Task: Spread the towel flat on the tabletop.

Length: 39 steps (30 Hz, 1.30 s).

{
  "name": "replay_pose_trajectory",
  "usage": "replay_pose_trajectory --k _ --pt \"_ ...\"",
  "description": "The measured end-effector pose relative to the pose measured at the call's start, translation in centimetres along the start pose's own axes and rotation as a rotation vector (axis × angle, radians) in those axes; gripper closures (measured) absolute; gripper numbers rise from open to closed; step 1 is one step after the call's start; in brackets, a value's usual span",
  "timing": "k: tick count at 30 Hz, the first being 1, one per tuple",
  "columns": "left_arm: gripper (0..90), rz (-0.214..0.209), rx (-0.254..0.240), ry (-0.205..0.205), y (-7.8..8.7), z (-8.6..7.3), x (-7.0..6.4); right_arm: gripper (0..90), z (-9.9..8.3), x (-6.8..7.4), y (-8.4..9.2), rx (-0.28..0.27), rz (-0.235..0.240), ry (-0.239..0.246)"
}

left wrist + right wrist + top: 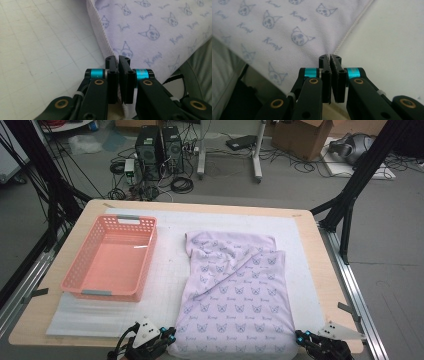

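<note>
My left claw (118,60) and right claw (330,58) each pinch a near corner of the lilac towel (235,295). It lies partly folded on the tabletop (310,250); folding it further and the pink basket (113,257) remain, I judge.

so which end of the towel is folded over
The far end of the towel, nearest the table's far edge; the near end lies flat, pinched at its corners.

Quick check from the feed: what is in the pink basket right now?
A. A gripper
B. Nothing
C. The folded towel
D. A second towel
B: in the high view the basket shows a bare floor, while the towel lies beside it on the mat, its near corners pinched by the left gripper and right gripper.
</note>
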<state>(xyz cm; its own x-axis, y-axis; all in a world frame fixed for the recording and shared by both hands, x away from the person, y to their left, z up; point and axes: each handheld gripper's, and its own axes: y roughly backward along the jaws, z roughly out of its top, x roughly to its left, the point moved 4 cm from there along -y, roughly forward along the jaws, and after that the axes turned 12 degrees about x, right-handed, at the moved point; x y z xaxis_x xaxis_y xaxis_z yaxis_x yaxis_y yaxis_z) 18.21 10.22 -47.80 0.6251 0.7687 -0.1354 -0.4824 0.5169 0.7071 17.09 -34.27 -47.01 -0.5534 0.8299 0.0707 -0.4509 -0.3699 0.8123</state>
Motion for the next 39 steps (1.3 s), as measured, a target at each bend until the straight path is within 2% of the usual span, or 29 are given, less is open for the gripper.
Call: replay_pose_trajectory --k 1,3,4,6,7,9,11,12,13,15,16,17,18,19,24,28,33,35,37,38,39 --pt "67.7 -0.001 -0.011 0.003 -0.2 0.2 0.2 74.3 0.0 0.0 0.1 -0.018 -0.002 -0.008" --pt "63.4 -0.006 -0.034 0.004 -0.6 0.7 0.6 60.0 0.5 -0.4 0.5 -0.073 0.004 -0.053" --pt "59.6 -0.003 -0.039 0.015 -0.8 1.1 0.9 57.4 0.9 -0.5 0.5 -0.098 0.01 -0.084" --pt "54.7 0.006 -0.06 0.036 -1.1 2.0 1.5 56.3 1.6 -0.9 0.2 -0.118 -0.004 -0.1" --pt "53.1 0.007 -0.065 0.043 -1.2 2.5 1.8 56.3 1.9 -1.0 -0.1 -0.105 -0.02 -0.104" --pt "50.3 0.014 -0.047 0.053 -2.0 3.2 2.4 56.4 2.3 -1.5 -1.2 -0.072 -0.048 -0.116" --pt "48.6 0.017 -0.028 0.067 -2.9 3.6 2.7 56.6 2.6 -1.8 -2.3 -0.039 -0.048 -0.129" --pt "48.5 0.011 -0.015 0.074 -3.3 3.7 2.8 58.3 2.7 -1.9 -2.4 -0.043 -0.053 -0.132" --pt "47.7 0.013 -0.021 0.069 -3.5 3.9 2.7 59.6 2.8 -1.9 -2.4 -0.041 -0.051 -0.132" --pt "49.1 0.03 -0.008 0.054 -3.7 4.1 2.6 69.4 2.8 -1.9 -2.4 -0.034 -0.075 -0.112" --pt "56.8 0.046 -0.004 0.038 -3.7 4.0 2.4 78.4 2.7 -1.9 -2.3 -0.032 -0.068 -0.109" --pt "72.5 0.055 0.004 0.016 -3.6 3.9 2.3 86.6 2.7 -1.9 -2.3 -0.032 -0.038 -0.106" --pt "81.3 0.025 0.012 0.024 -3.5 3.9 2.3 87.2 2.7 -1.8 -2.3 -0.029 -0.028 -0.102" --pt "87.2 0.023 0.017 0.024 -3.4 3.8 2.1 87.6 2.7 -1.6 -2.3 -0.027 -0.037 -0.089" --pt "87.5 0.007 0.021 0.011 -2.6 2.8 1.2 88.1 1.8 -1.3 -1.5 -0.01 -0.014 -0.059" --pt "87.6 -0.015 0.029 0.012 -2.0 2.1 0.6 88.2 0.8 -1.1 -0.5 0.001 -0.02 -0.038" --pt "87.5 -0.04 0.041 -0.01 -0.8 0.8 -0.4 88.3 -0.1 -0.8 0.1 0.019 -0.023 -0.017" --pt "87.4 -0.052 0.045 -0.031 -0.4 0.3 -0.7 88.3 -0.6 -0.5 0.4 0.024 -0.009 -0.004" --pt "86.7 -0.071 0.042 -0.028 -0.3 0.2 -0.8 86.9 -1.0 -0.2 0.6 0.026 0.004 0.006" --pt "82.6 -0.065 0.034 -0.018 -0.4 0.3 -0.7 84.1 -1.0 -0.1 0.7 0.019 0.001 0.003" --pt "73.8 -0.062 0.026 -0.007 -0.5 0.6 -0.4 77.2 -0.9 -0.1 0.8 0.006 -0.006 -0.002"
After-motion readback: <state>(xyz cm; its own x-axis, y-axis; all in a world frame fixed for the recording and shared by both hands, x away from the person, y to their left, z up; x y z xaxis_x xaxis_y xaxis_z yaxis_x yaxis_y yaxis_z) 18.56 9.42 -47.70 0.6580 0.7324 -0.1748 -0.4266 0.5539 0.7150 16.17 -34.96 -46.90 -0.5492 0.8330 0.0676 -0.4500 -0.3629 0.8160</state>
